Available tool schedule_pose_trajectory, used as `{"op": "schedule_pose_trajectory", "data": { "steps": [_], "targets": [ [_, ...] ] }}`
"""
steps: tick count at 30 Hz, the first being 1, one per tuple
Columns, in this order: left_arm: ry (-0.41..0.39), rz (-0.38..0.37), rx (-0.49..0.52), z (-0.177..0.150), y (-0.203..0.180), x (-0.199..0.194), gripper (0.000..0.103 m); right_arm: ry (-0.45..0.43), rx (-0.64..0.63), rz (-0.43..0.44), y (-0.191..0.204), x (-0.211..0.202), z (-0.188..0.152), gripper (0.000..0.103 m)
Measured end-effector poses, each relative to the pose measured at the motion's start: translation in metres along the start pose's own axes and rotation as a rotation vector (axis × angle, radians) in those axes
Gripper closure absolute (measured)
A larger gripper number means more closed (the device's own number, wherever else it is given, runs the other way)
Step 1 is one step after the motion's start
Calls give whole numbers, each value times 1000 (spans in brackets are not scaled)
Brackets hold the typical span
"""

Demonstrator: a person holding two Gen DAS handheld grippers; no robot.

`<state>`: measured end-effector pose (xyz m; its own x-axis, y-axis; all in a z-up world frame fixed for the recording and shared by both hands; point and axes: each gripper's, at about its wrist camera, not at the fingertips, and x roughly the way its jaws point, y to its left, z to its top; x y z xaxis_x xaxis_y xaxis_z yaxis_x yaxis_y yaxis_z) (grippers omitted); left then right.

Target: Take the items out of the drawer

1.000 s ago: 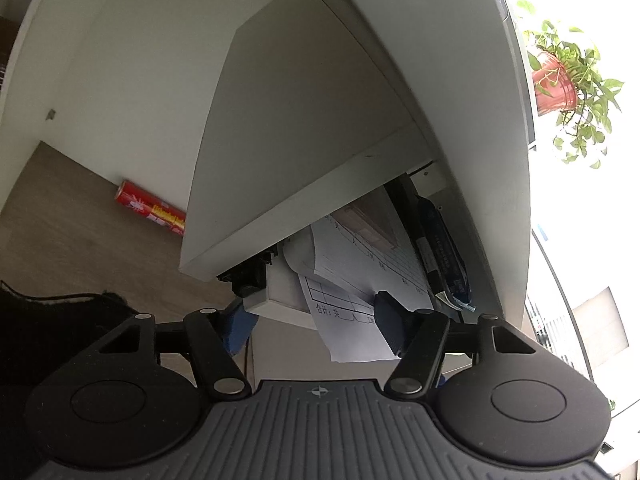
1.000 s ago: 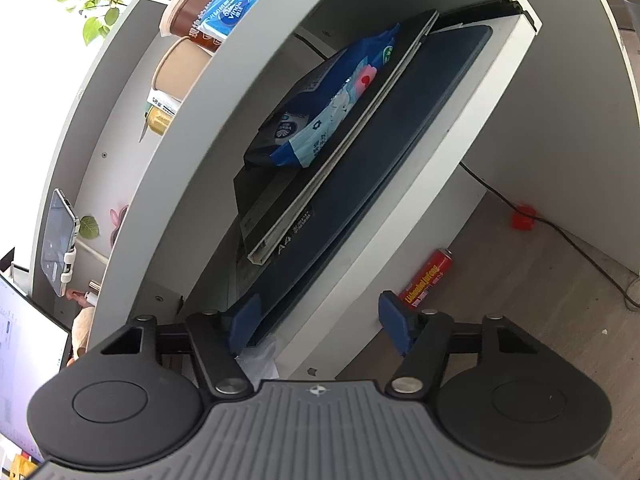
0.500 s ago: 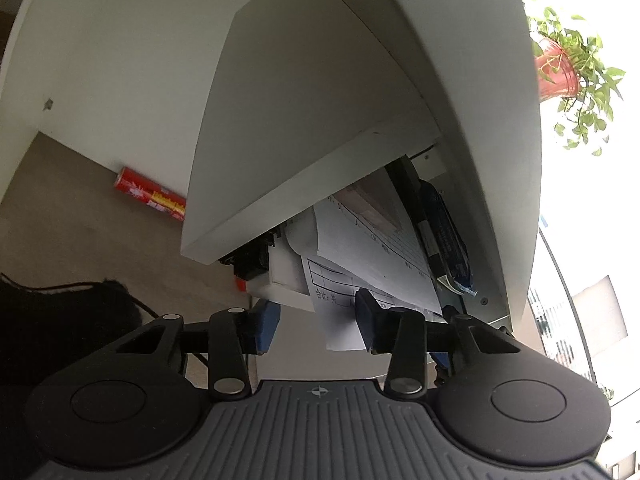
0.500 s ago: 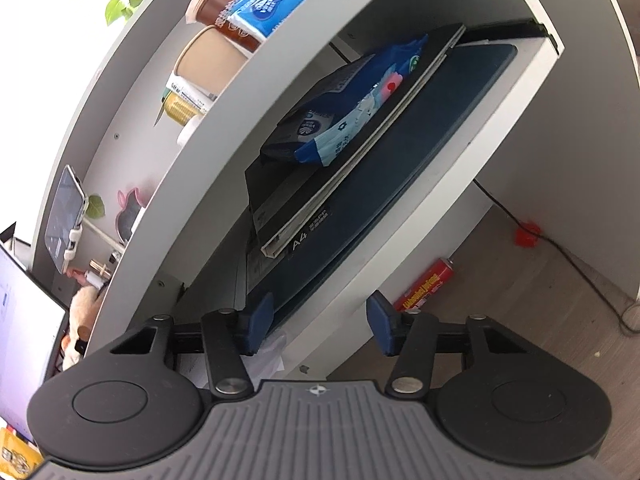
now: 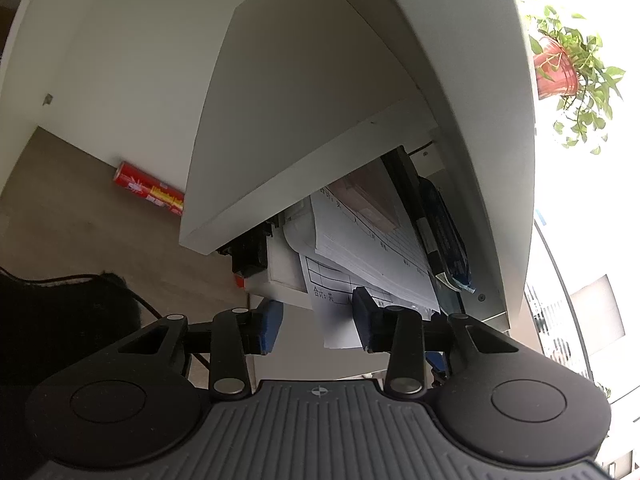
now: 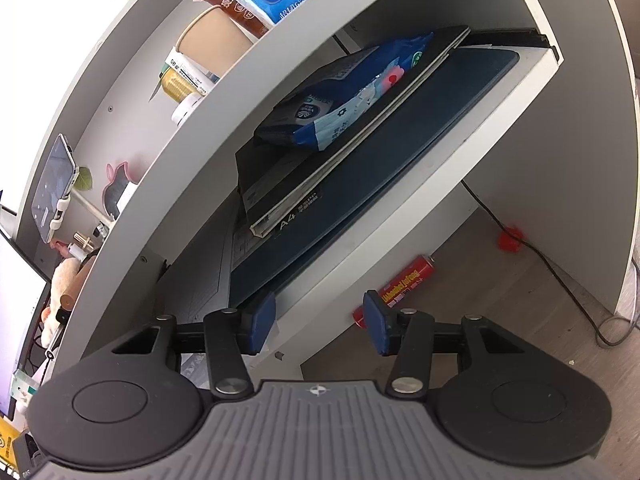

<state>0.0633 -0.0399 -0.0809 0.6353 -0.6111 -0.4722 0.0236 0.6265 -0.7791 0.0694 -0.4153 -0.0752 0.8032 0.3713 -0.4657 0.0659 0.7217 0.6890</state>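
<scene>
While I hold both grippers at the pulled-out drawer [image 6: 472, 128], this is how things stand:

Left gripper [image 5: 316, 320]: my fingers are apart, at the drawer's near corner, with the hanging edge of a printed form [image 5: 336, 312] between them; neither pad presses it.

Right gripper [image 6: 320, 320]: my fingers are spread wide and grip nothing; the left pad sits by the drawer's front edge.

Drawer contents: a dark blue folder [image 6: 400, 152] lies flat, a black A4 pad [image 6: 288, 200] on top of it, and a blue wipes packet [image 6: 340, 104] on the pad.

Papers: a loose white stack [image 5: 368, 248] spills over the drawer's side.

Floor: a red can [image 6: 404, 280] lies under the desk.
</scene>
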Motion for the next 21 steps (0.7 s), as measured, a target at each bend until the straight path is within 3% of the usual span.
{"op": "schedule_pose_trajectory", "data": {
  "steps": [11,16,21],
  "targets": [
    [25,-5,10,-6,-15,2,58,5,-23,-13,9,-6,7,59],
    [36,-6,1,-9,-23,3,55,8,-31,-19,20,17,-19,59],
    [50,-2,3,-12,-33,4,53,11,-37,-21,12,5,-25,59]
  ]
}}
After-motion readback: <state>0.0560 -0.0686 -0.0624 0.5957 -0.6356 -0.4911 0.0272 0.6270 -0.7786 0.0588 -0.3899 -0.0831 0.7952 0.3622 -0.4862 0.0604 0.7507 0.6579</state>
